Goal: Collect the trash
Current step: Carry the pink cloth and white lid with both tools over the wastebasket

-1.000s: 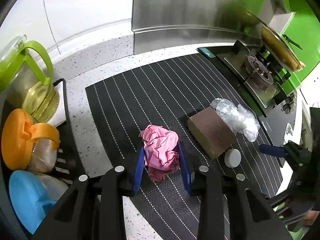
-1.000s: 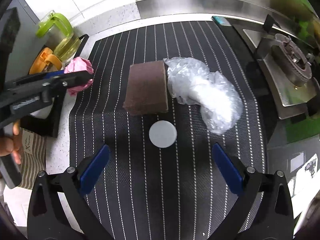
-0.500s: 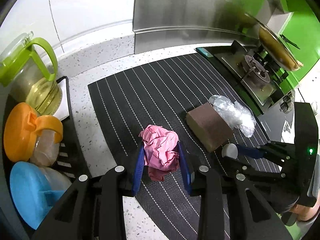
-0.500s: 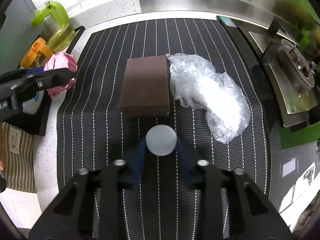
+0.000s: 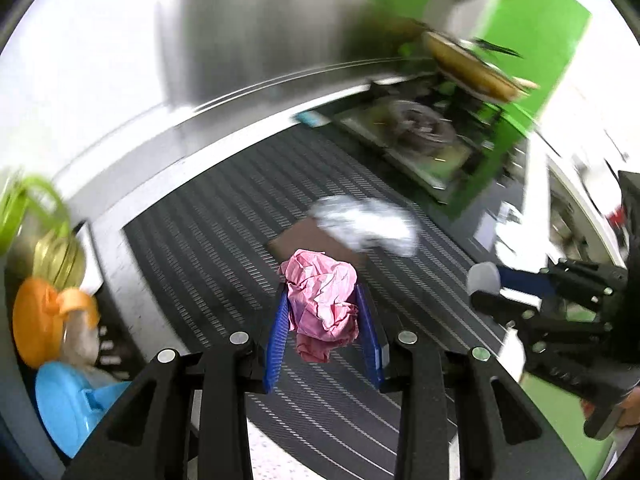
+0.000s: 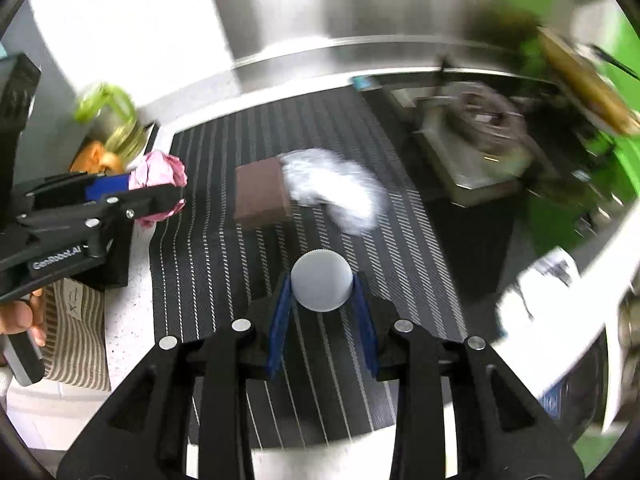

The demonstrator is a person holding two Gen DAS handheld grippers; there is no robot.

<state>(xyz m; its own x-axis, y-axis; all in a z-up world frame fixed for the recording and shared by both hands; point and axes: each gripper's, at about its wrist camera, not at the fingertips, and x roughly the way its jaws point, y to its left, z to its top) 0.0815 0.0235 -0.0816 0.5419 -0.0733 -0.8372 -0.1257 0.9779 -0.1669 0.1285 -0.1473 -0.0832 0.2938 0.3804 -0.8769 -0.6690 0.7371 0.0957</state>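
My left gripper (image 5: 322, 290) is shut on a crumpled pink paper ball (image 5: 322, 304), held above the striped black mat (image 5: 224, 216). My right gripper (image 6: 322, 280) is shut on a round white lid (image 6: 322, 286), also lifted off the mat. Each gripper shows in the other view: the right gripper (image 5: 490, 280) with the lid at the right edge, and the left gripper (image 6: 168, 196) with the pink paper (image 6: 160, 174) at the left. A brown block (image 6: 260, 196) and crumpled clear plastic (image 6: 336, 188) lie side by side on the mat, beyond both grippers.
A gas stove (image 6: 480, 128) with a pan (image 6: 584, 84) above it stands at the right. A rack at the left holds a green-handled jug (image 5: 36, 216), an orange-lidded jar (image 5: 44, 324) and a blue-lidded one (image 5: 72, 404). A steel backsplash (image 6: 360, 8) lines the back. A hand (image 6: 20, 316) grips the left tool.
The right gripper closed on the white lid and lifted it off the mat. The left gripper rose and rolled with the pink paper still in it. Both views are now motion-blurred.
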